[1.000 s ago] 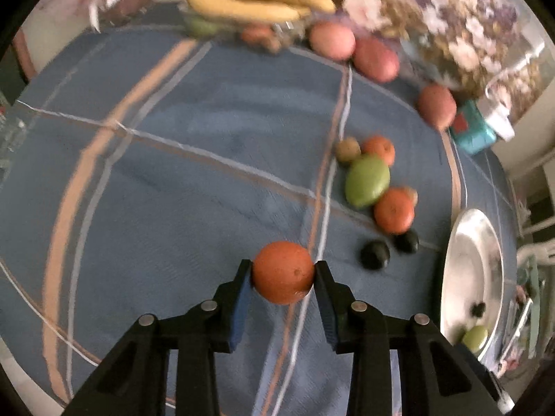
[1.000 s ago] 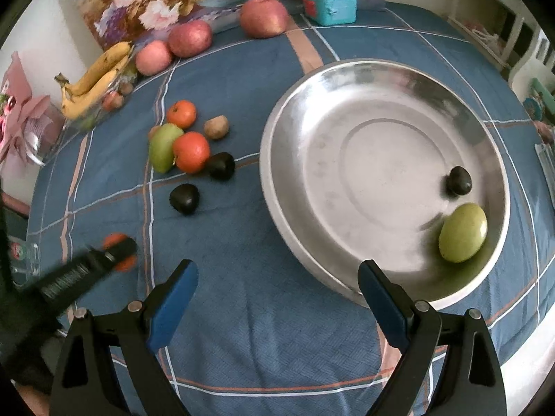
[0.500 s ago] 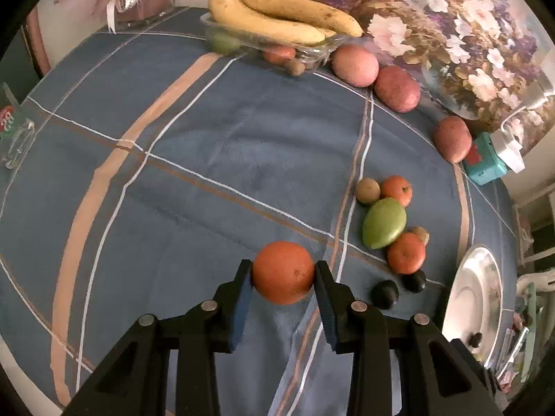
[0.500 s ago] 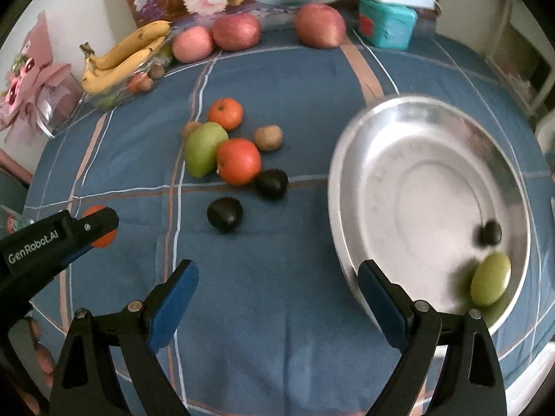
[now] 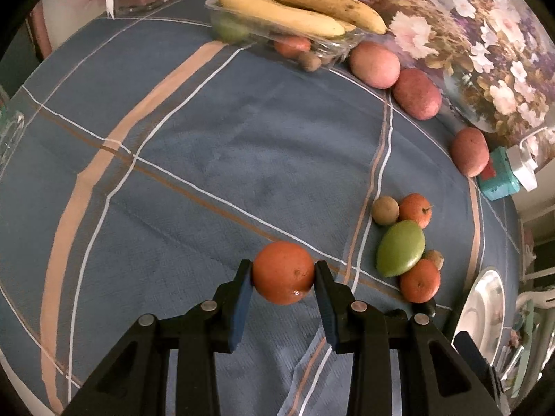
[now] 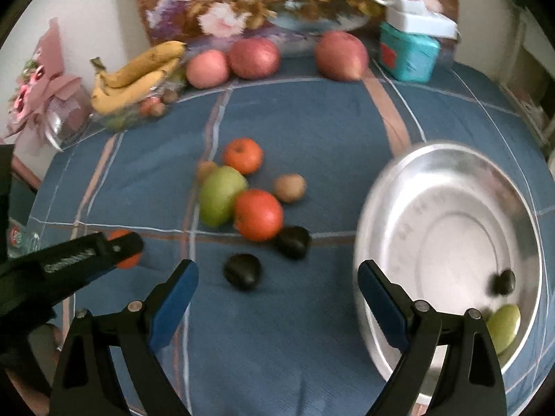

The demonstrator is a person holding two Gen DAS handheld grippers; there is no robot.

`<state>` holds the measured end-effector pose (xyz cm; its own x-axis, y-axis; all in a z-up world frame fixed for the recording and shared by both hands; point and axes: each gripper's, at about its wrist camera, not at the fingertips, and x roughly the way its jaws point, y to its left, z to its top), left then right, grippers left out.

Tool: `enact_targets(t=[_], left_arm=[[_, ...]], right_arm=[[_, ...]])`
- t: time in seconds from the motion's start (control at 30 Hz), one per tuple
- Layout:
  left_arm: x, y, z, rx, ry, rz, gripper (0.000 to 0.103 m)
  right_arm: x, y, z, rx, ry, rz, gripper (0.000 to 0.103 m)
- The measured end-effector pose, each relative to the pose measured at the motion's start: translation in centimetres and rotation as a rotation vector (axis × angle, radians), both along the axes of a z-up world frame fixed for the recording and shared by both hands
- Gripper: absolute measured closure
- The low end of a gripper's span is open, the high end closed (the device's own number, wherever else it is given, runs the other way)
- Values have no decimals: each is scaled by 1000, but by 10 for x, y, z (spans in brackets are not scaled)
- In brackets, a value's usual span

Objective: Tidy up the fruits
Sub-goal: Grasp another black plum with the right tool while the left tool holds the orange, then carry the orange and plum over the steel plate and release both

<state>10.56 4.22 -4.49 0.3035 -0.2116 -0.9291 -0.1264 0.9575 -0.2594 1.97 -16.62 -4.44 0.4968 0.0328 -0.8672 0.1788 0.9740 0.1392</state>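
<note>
Both tools are built alike. The left hand-held gripper (image 5: 282, 277) has two matte black angular arms with triangular cut-outs near the base, round silver screw heads at the joints, and flat blue pads lining the inner faces of its fingers. The right hand-held gripper (image 6: 277, 287) shows the same black frame, silver screws and blue pads; in its view the left one's black side bears blurred pale lettering.
</note>
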Motion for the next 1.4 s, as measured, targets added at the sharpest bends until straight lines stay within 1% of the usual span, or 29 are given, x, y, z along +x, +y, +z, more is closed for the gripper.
enact_targets(t=[0.07,0.13,0.23,0.37,0.43,0.5,0.57,0.6,0.63,0.67,0.7,0.73,0.77,0.83,0.9,1.07,1.13,1.2,1.4], left_arm=[[0,1,-1,0,1,3,65],[0,2,-2,0,4,5,65],[1,2,-3,-2,9,5,65],[2,-1,-5,3,16,-5,65],[2,-2,-6,4,17,-5,65],[3,-3,-6,7,15,-3,65],[3,-3,-5,9,13,-1,65],[3,-4,-5,10,12,-1,65],[3,-4,-5,11,12,-3,65],[3,-5,-5,13,12,-4,65],[3,-5,-5,14,11,-5,65],[3,-6,-5,15,10,-6,65],[3,-5,-5,16,9,-6,65],[3,-5,-5,16,8,-6,65],[2,-5,-5,16,7,-5,65],[1,-4,-3,14,2,-2,65],[0,-3,-2,16,-2,-1,65],[-1,-4,0,20,-5,-1,65],[-3,-6,1,37,-8,-7,65]], right_arm=[[6,7,-2,-3,4,21,10],[11,12,-8,4,30,27,10],[16,13,-19,26,79,20,15],[20,15,-33,38,145,8,16],[22,17,-38,47,163,11,18],[24,20,-39,42,161,16,20],[27,25,-36,50,144,33,27],[28,27,-35,61,135,39,34],[29,29,-33,64,131,43,39],[30,32,-33,65,127,50,41],[31,33,-33,64,125,55,47],[32,34,-33,57,127,59,52],[33,36,-34,41,129,61,54],[33,37,-33,7,130,62,65],[33,37,-34,-24,133,61,73],[31,33,-32,-22,135,63,74],[29,32,-28,-6,130,60,74],[27,31,-22,17,118,59,74],[21,28,-1,42,74,55,74]])
